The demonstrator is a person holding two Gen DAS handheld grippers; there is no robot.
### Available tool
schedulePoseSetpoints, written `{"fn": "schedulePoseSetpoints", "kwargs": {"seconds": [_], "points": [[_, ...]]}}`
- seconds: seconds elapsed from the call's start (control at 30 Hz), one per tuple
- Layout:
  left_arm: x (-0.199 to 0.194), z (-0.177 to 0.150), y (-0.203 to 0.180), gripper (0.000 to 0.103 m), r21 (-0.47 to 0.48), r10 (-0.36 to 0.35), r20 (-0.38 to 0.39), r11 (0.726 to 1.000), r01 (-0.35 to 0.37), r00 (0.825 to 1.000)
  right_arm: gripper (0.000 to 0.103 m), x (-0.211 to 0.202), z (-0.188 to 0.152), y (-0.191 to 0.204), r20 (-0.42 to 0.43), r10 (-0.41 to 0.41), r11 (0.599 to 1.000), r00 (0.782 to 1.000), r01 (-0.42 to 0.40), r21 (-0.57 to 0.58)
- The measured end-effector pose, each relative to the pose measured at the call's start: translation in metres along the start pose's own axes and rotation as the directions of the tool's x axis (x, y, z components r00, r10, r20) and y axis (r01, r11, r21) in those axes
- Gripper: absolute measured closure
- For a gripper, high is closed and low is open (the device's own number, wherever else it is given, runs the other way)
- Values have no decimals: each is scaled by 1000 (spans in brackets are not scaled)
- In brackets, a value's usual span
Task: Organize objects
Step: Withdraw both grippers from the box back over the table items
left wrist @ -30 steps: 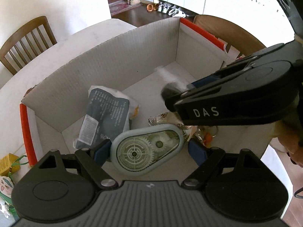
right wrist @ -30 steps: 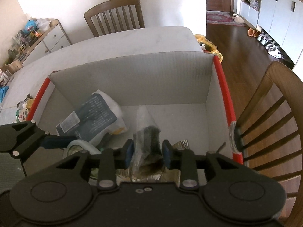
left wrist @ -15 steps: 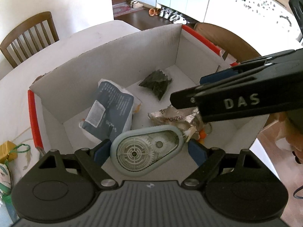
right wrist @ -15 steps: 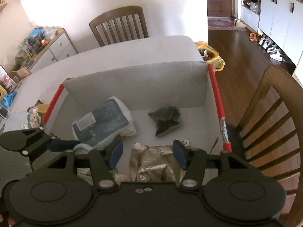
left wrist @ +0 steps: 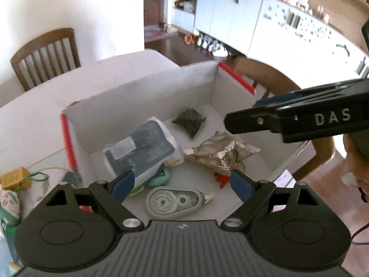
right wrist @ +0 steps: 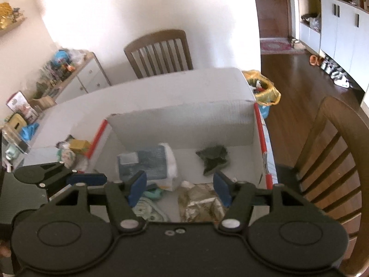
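Note:
A white cardboard box (left wrist: 143, 94) with red edges holds a pale green tape dispenser (left wrist: 171, 202), a dark blue and white packet (left wrist: 140, 147), a silver foil packet (left wrist: 221, 152) and a small dark bag (left wrist: 190, 122). My left gripper (left wrist: 182, 185) is open and empty above the dispenser. My right gripper (right wrist: 180, 191) is open and empty above the box (right wrist: 184, 117), over the foil packet (right wrist: 200, 203); the dark bag (right wrist: 213, 159) and blue packet (right wrist: 144, 164) lie beyond. It also shows from the side in the left wrist view (left wrist: 299, 122).
The box stands on a white table (left wrist: 34, 120). Small items lie left of the box: a yellow block (left wrist: 15, 177) and a green-and-white toy (left wrist: 9, 207). Wooden chairs stand at the far side (right wrist: 159, 53) and the right (right wrist: 334, 157). A yellow bag (right wrist: 265, 90) sits on the floor.
The right gripper opened and dropped the dark bag into the box. The left gripper then opened and let the tape dispenser fall to the box floor. Both grippers have risen.

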State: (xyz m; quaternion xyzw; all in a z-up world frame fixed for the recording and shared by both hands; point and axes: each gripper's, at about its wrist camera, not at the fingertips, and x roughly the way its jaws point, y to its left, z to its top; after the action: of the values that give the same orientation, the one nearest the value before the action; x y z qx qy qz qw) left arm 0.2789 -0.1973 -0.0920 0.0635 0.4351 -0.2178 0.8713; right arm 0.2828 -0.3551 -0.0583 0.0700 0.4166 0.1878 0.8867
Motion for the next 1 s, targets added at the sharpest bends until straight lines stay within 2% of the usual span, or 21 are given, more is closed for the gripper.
{"fn": "schedulePoseSetpoints", "kwargs": {"seconds": [0.23,0.57,0.7,0.8,0.93,1.0], "points": [[-48,-11,14,13,-54,27,117,998,-21,993,36,-28,-3,23,78,11,999,997,-8,-48],[-111,-36,50,13,-86,106,247,992,-87,963,31,-43,-17,73,131,25,997,991,-14,-82],[-133,-51,74,12,-106,132,275,989,-106,952,23,-40,-24,101,138,45,995,989,-32,-92],[-147,-62,97,5,-129,155,287,984,-123,945,18,-35,-28,126,135,55,994,989,-40,-105],[-159,-76,128,5,-153,173,280,979,-134,944,11,-26,-36,157,130,77,992,989,-63,-109],[-164,-84,143,0,-169,188,281,975,-144,941,9,-21,-39,171,122,94,990,988,-80,-114]]}}
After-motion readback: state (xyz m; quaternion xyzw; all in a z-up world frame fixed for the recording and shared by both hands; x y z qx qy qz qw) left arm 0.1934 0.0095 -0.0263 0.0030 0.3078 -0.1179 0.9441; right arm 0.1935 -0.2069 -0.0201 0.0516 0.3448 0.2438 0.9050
